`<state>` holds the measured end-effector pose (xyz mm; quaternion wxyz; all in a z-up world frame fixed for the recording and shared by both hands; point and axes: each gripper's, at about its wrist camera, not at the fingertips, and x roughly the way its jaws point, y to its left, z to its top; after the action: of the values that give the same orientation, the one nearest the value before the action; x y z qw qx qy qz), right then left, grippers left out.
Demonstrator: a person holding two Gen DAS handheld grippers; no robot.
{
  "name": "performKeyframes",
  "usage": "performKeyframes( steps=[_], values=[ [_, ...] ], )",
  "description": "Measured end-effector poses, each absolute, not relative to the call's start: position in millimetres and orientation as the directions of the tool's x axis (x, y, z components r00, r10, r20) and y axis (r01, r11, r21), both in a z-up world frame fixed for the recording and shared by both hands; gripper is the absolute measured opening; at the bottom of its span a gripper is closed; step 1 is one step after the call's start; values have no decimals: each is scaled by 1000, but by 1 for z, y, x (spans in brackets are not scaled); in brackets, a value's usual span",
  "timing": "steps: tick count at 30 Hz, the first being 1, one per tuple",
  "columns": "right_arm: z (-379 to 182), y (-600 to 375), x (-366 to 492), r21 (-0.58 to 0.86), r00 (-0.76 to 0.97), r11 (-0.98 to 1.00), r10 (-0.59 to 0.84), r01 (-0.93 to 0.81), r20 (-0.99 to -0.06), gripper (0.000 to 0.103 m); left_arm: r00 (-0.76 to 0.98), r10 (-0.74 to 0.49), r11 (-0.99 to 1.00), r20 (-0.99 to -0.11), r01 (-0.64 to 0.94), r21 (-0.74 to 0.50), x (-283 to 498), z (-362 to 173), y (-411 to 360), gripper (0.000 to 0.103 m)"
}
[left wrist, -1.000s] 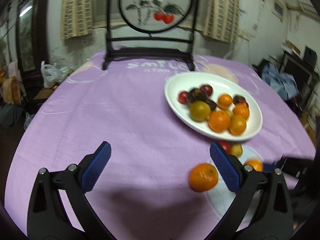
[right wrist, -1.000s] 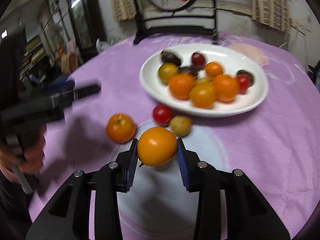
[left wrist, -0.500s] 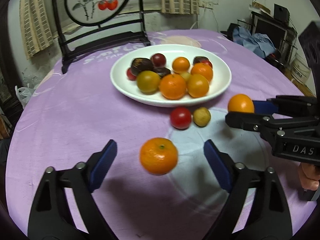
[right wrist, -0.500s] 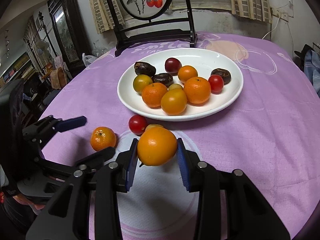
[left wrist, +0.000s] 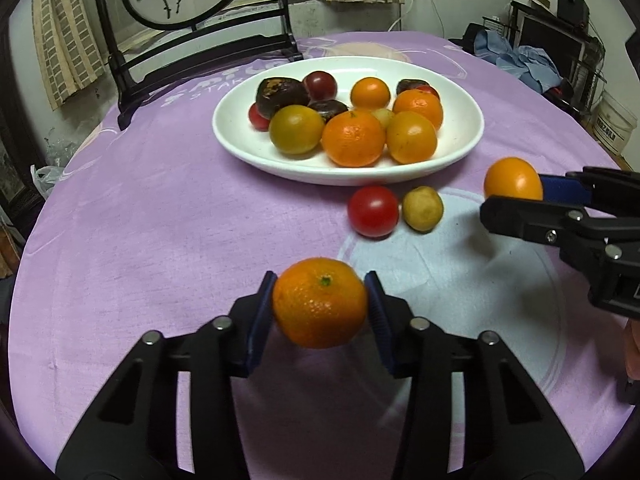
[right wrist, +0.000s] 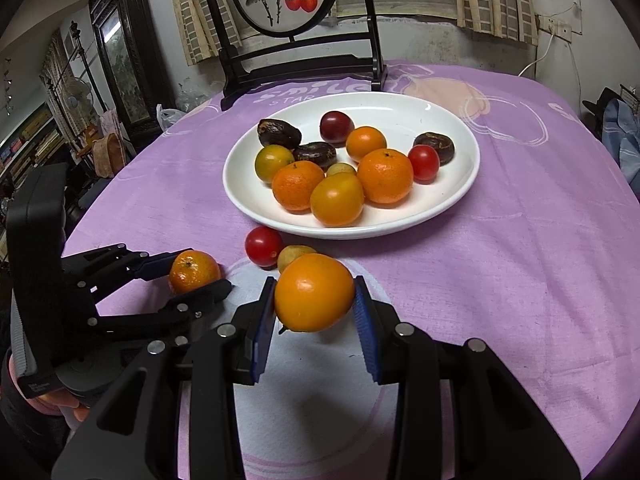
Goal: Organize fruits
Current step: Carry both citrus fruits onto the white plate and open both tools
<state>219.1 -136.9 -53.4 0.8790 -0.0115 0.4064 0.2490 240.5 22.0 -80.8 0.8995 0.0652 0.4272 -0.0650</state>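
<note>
Purple cloth covers the round counter (right wrist: 540,240), with a carved chair and a painted screen behind it. A white plate (right wrist: 452,120) at mid-counter already carries a heap of fruit, so the sorting looks well along; a red tomato (left wrist: 373,211) and a small yellow-green fruit (left wrist: 422,208) lie on the cloth just in front of the plate.

The step in hand is pickup. The left gripper (left wrist: 320,306) has its fingers closing on a mandarin (left wrist: 320,302) that sits between the blue pads, which appear to touch its sides (the grip is probably not yet firm). The right gripper (right wrist: 314,300) is clamped on a smooth orange fruit (right wrist: 314,292), which seems to be lifted off the cloth, nearer than the plate.

Next, I judge, both fruits need carrying up over the rim and releasing into a free spot, gently enough not to scatter the pile.

Both grippers point forward and downward toward the plate, side by side.
</note>
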Motion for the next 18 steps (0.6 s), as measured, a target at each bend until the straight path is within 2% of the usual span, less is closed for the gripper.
performKeyframes(
  steps=[6, 12, 18],
  values=[
    [-45, -137, 211, 198, 556, 850, 478, -488, -680, 38, 634, -89, 988, -768, 156, 15, 238, -72, 25, 44],
    [-13, -143, 224, 189, 663, 853, 501, -486, -557, 38, 735, -156, 986, -660, 149, -68, 246, -22, 27, 44],
    [-6, -149, 283, 208, 715, 889, 453, -408, -533, 38, 794, -168, 985, -584, 107, -138, 307, 12, 32, 44]
  ],
)
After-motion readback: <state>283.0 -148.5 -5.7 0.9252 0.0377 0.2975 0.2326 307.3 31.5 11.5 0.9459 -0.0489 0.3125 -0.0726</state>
